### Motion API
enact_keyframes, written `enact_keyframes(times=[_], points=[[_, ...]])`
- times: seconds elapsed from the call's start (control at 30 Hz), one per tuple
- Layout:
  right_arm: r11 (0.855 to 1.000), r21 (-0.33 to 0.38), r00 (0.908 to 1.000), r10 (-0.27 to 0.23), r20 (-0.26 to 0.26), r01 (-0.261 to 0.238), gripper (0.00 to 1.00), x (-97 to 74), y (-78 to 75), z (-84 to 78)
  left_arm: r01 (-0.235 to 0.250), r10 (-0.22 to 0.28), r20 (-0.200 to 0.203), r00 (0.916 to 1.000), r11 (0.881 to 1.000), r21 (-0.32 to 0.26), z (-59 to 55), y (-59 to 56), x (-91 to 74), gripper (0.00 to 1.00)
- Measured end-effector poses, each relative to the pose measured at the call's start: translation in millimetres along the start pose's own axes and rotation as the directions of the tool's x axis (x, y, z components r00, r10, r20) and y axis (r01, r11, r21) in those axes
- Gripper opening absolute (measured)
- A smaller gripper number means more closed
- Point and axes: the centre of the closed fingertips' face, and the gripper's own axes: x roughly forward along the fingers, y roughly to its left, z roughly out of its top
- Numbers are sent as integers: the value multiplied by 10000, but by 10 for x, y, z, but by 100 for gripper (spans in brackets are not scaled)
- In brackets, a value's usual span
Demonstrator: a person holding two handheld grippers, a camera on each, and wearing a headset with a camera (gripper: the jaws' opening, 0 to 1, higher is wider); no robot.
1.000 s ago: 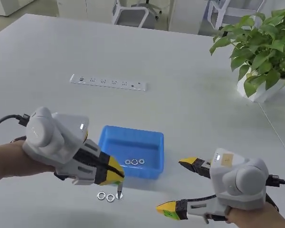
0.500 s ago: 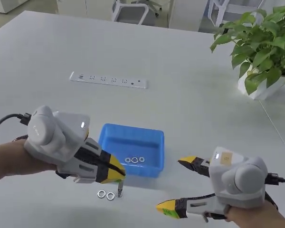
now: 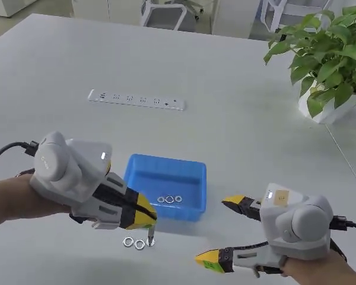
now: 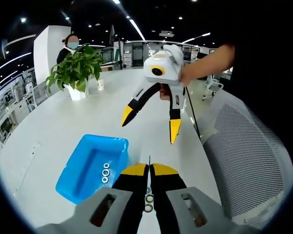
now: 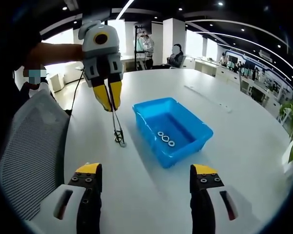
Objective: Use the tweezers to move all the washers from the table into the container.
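My left gripper [image 3: 147, 218] [image 4: 149, 168] is shut on the thin metal tweezers [image 3: 149, 235] [image 4: 149, 176] [image 5: 116, 122]. The tweezers point down, with their tip at the table among a few loose washers [image 3: 134, 243] [image 4: 148, 204] [image 5: 120, 142]. These washers lie just in front of the blue container [image 3: 166, 178] [image 4: 88, 168] [image 5: 180, 127]. Three washers [image 3: 169, 200] [image 4: 106, 173] [image 5: 165, 138] rest in a row inside it. I cannot tell whether the tip holds a washer. To the right of the container, my right gripper [image 3: 212, 230] [image 5: 146, 178] hovers open with nothing in it.
A white power strip [image 3: 135, 100] lies further back on the grey table. A potted plant [image 3: 329, 59] stands at the far right. A mesh chair [image 4: 249, 156] sits beside the near table edge. People stand in the background.
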Motion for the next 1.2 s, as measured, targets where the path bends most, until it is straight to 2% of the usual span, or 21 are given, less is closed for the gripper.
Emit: enact_keyframes(times=[0.53, 0.67, 0.97, 1.2], points=[[10000, -39, 10000, 36, -37, -36, 73, -7, 18, -17, 49, -49, -30, 10000, 10000, 11, -11, -17, 19, 6], [9998, -140, 9998, 151, 115, -149, 70, 4, 43, 29, 105, -104, -96, 9999, 9999, 68, -20, -28, 8, 6], [9962, -454, 9969, 759, 191, -750, 59, 117, 166, 109, 284, -277, -293, 9992, 9993, 255, -20, -62, -2, 6], [9841, -971, 9886, 1504, 119, -1486, 48, 247, 303, 186, 381, -368, -402, 9985, 9987, 331, -22, -69, -5, 6]])
